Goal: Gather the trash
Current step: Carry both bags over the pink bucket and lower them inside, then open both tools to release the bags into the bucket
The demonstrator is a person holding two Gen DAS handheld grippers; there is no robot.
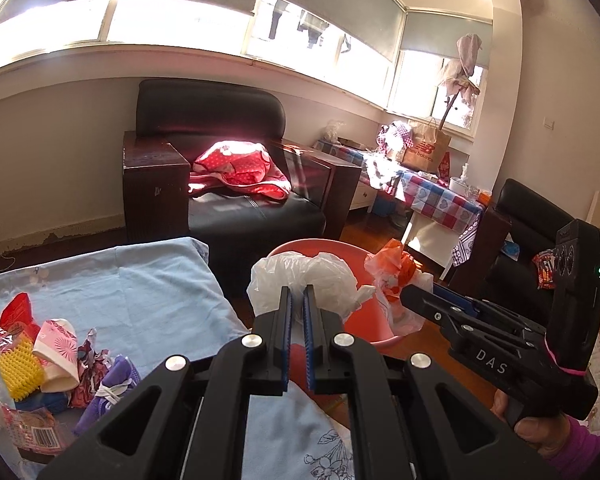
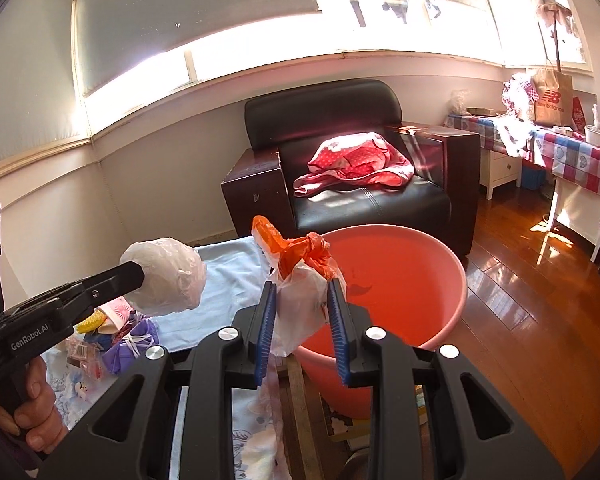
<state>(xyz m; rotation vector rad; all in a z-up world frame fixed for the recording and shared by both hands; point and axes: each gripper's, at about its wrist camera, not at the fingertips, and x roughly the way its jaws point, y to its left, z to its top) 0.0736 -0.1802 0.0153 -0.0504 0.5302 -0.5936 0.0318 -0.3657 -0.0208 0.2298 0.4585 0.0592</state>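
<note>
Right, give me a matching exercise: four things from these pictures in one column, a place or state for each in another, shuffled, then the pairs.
1. white plastic bag
2. orange and white bag
3. red spotted cloth
4. yellow brush

A. lying on the black armchair
B. clamped in the left gripper
C. in the heap on the blue sheet
D. clamped in the right gripper, by the red tub

Pairs: 1-B, 2-D, 3-A, 4-C
</note>
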